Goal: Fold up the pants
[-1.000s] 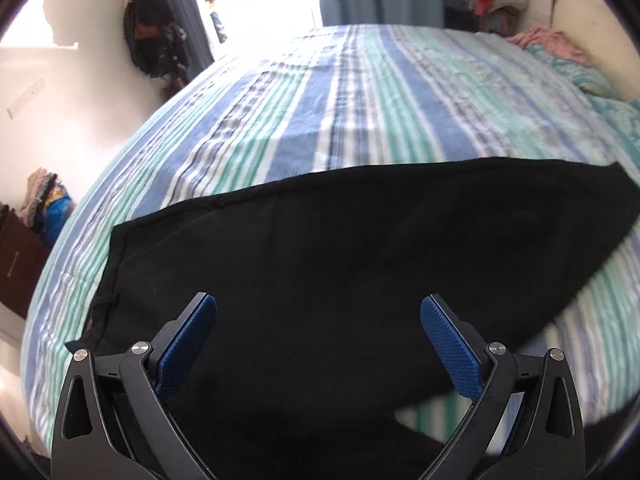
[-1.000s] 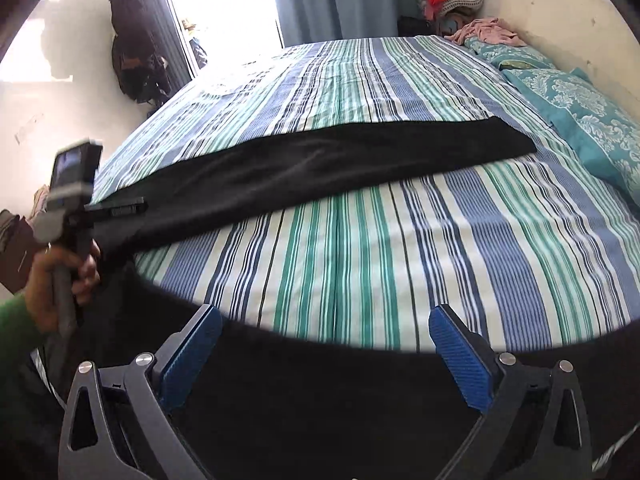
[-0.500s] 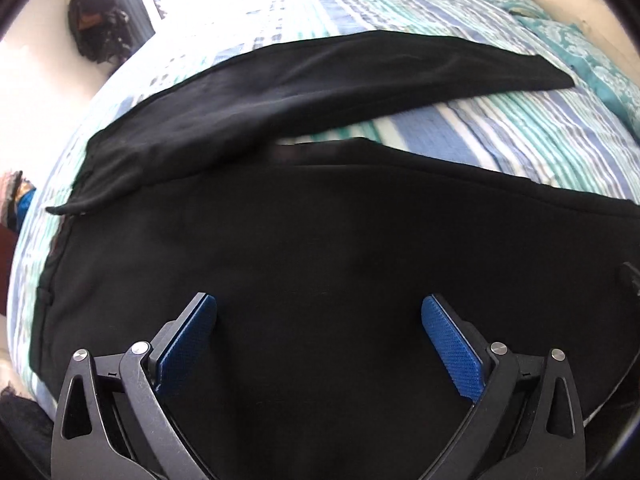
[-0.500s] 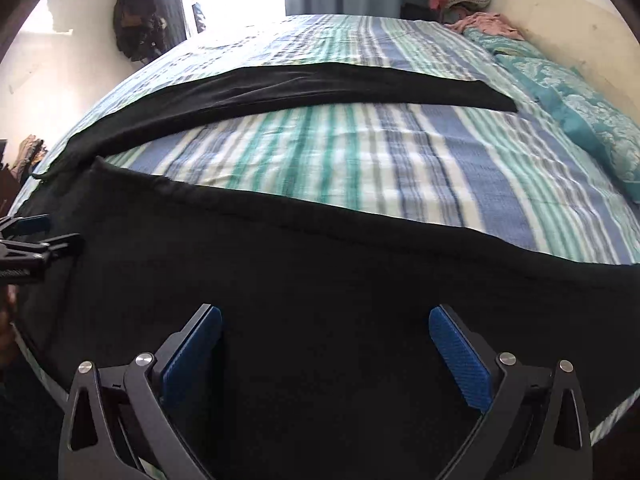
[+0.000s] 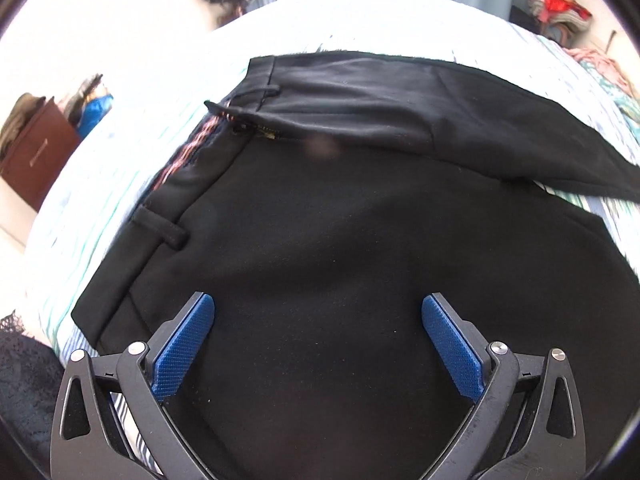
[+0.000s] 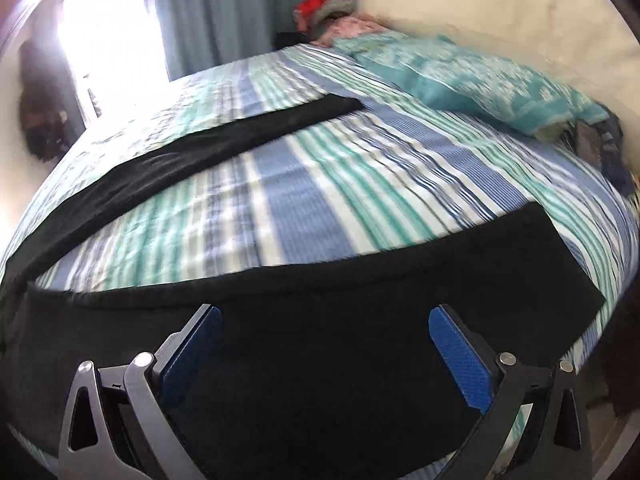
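Black pants (image 5: 340, 220) lie spread flat on a striped bed (image 6: 320, 184), the two legs apart in a V. In the left wrist view the waistband with belt loops and the open zipper (image 5: 264, 132) is at the left. My left gripper (image 5: 318, 320) is open and empty over the near hip area. In the right wrist view the near leg (image 6: 360, 300) crosses the front with its cuff at the right. The far leg (image 6: 208, 152) runs diagonally beyond. My right gripper (image 6: 326, 332) is open and empty above the near leg.
A teal patterned pillow (image 6: 472, 84) lies at the bed's right side by the wall. Piled clothes (image 6: 326, 6) sit at the far corner. A brown cabinet (image 5: 34, 152) stands left of the bed. The bed edge runs along the front.
Both grippers moved lower and closer to the pants. The left view swung towards the waistband; the right view swung right towards the near leg's cuff. Both stayed open.
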